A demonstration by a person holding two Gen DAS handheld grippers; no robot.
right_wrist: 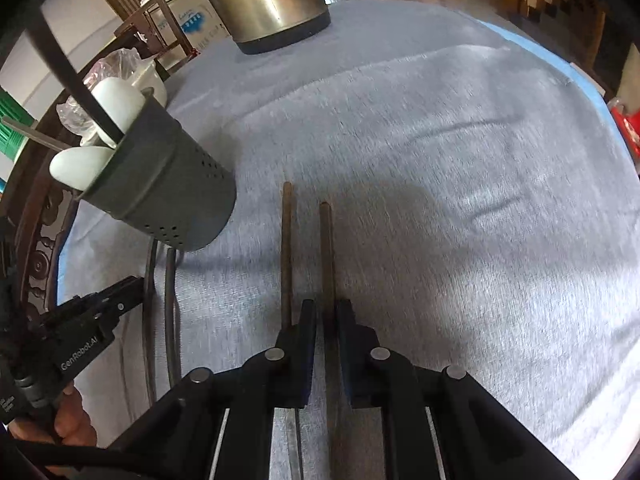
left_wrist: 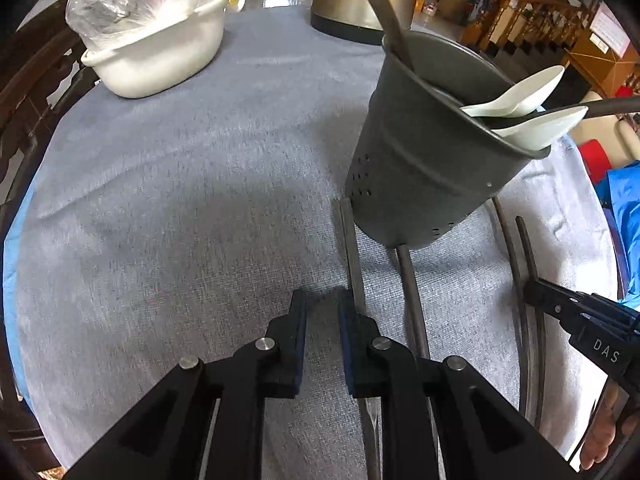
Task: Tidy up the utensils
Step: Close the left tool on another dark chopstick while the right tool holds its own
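Note:
A dark grey perforated utensil holder [left_wrist: 420,160] [right_wrist: 168,184] stands on the grey cloth. It holds white spoons [left_wrist: 520,96] [right_wrist: 116,108] and dark handles. Several dark chopsticks lie in front of it. My left gripper [left_wrist: 322,312] [right_wrist: 132,284] is shut to a narrow gap with only cloth showing inside. One chopstick [left_wrist: 352,248] runs just outside its right finger, and another [left_wrist: 410,292] lies further right. My right gripper [right_wrist: 326,316] [left_wrist: 530,292] is shut on a chopstick [right_wrist: 326,256] that passes between its pads. A second chopstick [right_wrist: 286,248] runs behind its left finger.
A brass-coloured kettle [left_wrist: 352,0] [right_wrist: 272,0] stands at the far side of the table. A white tub [left_wrist: 160,52] with a plastic bag in it sits at the far left. A hand [left_wrist: 604,432] [right_wrist: 68,420] holds each gripper. The cloth's blue edge [right_wrist: 560,72] marks the table's rim.

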